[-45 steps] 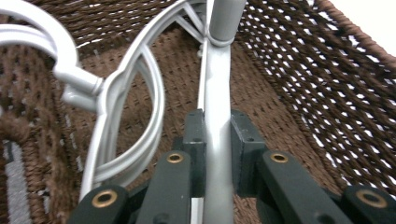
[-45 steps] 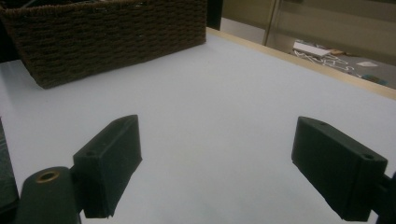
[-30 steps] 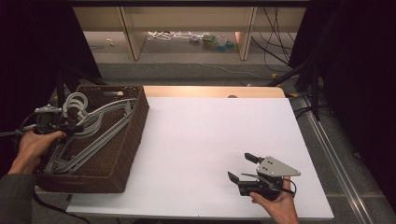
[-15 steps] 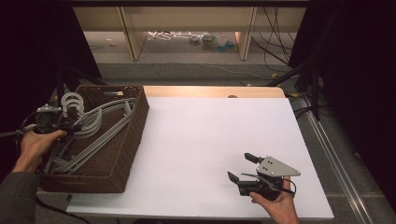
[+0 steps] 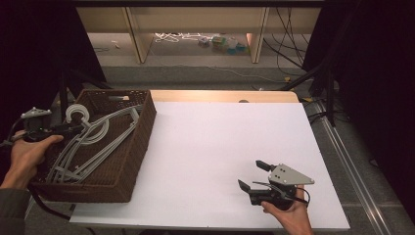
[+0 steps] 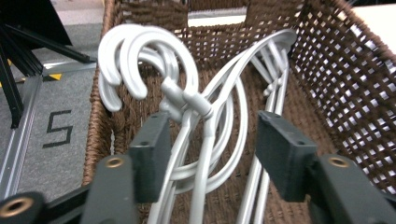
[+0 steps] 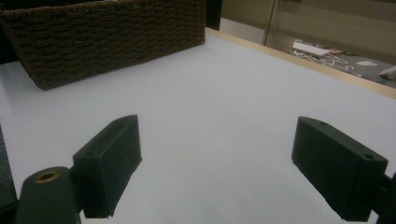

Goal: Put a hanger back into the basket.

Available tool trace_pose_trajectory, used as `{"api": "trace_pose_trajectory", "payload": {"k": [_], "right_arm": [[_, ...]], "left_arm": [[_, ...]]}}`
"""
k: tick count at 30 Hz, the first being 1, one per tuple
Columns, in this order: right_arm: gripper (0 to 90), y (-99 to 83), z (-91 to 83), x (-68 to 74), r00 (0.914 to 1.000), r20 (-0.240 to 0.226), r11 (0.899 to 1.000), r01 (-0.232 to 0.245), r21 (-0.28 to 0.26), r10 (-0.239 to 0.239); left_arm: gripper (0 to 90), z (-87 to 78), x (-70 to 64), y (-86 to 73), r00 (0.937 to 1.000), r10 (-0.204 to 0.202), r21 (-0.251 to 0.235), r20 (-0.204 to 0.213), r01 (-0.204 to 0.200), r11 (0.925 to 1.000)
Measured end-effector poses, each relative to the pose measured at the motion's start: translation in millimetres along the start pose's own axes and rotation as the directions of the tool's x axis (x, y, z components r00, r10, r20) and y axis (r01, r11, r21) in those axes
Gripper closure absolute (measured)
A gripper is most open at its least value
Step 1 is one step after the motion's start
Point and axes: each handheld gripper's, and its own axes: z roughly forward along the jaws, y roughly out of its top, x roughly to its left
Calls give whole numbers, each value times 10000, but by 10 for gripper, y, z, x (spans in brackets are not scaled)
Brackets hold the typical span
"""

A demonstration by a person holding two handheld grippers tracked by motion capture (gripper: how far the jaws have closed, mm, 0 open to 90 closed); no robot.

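High view first: we take the brown wicker basket [image 5: 139,147] as our landmark, sitting at the left end of the white table [image 5: 220,147]. Inside the basket lies a bundle of grey plastic hangers [image 5: 93,142], their hooks toward its far left corner and their arms running down its length. At the basket's left rim our left gripper [image 5: 73,129] reaches in over the hooks; in the left gripper view its jaws stand spread to either side of the hanger necks [image 6: 189,100], not yet pressed on them. Well to the right of the basket, near the table's front edge, our right gripper [image 5: 253,175] rests low above the bare table, jaws wide apart with nothing between them. We judge the work barely begun: every hanger we see sits in the basket, none is on the table, and the closing and lifting remain.
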Motion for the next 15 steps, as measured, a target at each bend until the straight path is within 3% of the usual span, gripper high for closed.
{"api": "trace_pose_trajectory", "payload": {"k": [3, 7, 11, 15], "right_arm": [[165, 8, -14, -4, 10000, 16, 9999, 22, 143, -22], [165, 6, -14, -9, 10000, 41, 9999, -34, 153, 34], [165, 4, -10, -12, 10000, 44, 9999, -39, 137, 38], [165, -2, 5, -13, 10000, -6, 10000, -29, 37, 29]], "left_arm": [[391, -100, -39, 26, 9997, -225, -529, -50, 222, 9984], [361, -247, -159, 69, 9998, -165, -1085, 80, 172, 9940], [319, -401, -365, 85, 9995, -103, -1585, 303, 149, 9873], [285, -538, -624, 56, 9954, -109, -2186, 949, 315, 9753]]}}
